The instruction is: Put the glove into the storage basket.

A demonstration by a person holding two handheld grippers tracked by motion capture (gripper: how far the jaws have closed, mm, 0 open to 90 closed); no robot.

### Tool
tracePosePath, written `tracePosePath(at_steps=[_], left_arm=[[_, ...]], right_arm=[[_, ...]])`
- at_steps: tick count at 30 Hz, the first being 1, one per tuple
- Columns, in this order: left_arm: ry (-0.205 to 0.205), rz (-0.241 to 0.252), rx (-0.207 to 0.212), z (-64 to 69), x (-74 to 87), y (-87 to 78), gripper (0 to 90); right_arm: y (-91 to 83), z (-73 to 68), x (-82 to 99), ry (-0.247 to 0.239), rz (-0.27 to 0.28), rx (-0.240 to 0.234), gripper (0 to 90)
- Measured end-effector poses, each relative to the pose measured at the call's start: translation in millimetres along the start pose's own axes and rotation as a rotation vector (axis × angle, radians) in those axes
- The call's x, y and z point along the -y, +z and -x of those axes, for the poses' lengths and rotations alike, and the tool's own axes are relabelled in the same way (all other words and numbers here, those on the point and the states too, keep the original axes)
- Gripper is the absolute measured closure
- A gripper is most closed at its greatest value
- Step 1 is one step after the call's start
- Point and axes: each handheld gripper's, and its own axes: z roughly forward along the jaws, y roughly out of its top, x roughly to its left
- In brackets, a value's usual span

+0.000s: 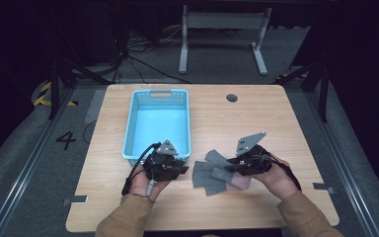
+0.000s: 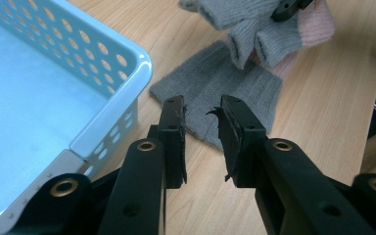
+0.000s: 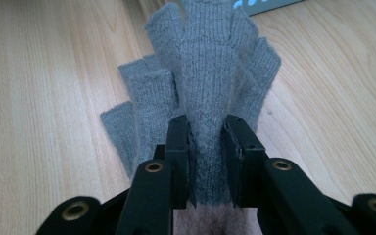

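A small heap of grey knit gloves with pink cuffs lies on the wooden table, just right of a light blue plastic basket. My right gripper comes at the heap from the right. In the right gripper view it is shut on one grey glove, whose fingers point away; another glove lies beneath it. My left gripper sits at the basket's front right corner. It is open with nothing between the jaws, above a flat grey glove.
The basket has perforated walls and nothing lies in the part of its floor that I see. A round cable hole sits in the table's far side. Beyond the table stand a white desk frame and floor cables.
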Motion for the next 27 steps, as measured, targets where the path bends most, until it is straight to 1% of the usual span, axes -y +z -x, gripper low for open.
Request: tracePosePath(at_steps=[1, 4, 10, 11, 13, 18, 19, 21, 25, 26, 27], left_arm=[[0.000, 0.000, 0.000, 0.0, 0.0, 0.0, 72.5], [-0.006, 0.003, 0.008, 0.0, 0.7, -0.3, 72.9], [-0.011, -0.008, 0.008, 0.2, 3.7, -0.9, 72.7], [-0.015, -0.004, 0.008, 0.5, 4.3, -0.8, 70.3], [-0.017, -0.004, 0.012, 0.8, 5.0, -0.7, 68.7], [-0.017, -0.012, 0.012, 1.9, 6.0, 0.6, 68.5], [-0.017, -0.014, 0.012, 2.1, 6.3, 1.4, 68.1], [-0.020, -0.015, 0.014, 2.3, 6.6, 2.2, 67.1], [-0.011, -0.031, 0.002, 5.4, 9.6, 7.0, 61.9], [-0.011, -0.031, 0.002, 5.4, 9.6, 7.0, 59.6], [-0.016, -0.023, -0.009, 6.1, 11.1, 9.6, 59.6]], right_arm=[[0.0, 0.0, 0.0, 0.000, 0.000, 0.000, 74.5], [5.8, -1.6, -1.8, -0.015, -0.007, -0.019, 74.5], [13.1, -2.9, -4.2, -0.022, -0.021, -0.032, 74.2], [16.3, -3.8, -5.5, -0.023, -0.026, -0.041, 74.1], [17.8, -4.3, -6.0, -0.027, -0.027, -0.041, 74.1], [25.7, -6.2, -7.3, -0.035, -0.041, -0.050, 73.7], [28.9, -6.9, -7.1, -0.041, -0.049, -0.046, 73.3], [30.4, -7.2, -6.9, -0.038, -0.055, -0.049, 73.1], [37.2, -6.9, -6.5, -0.025, -0.075, -0.053, 72.7], [37.2, -6.9, -6.5, -0.025, -0.075, -0.053, 72.7], [37.8, -6.8, -6.5, -0.025, -0.078, -0.055, 72.3]])
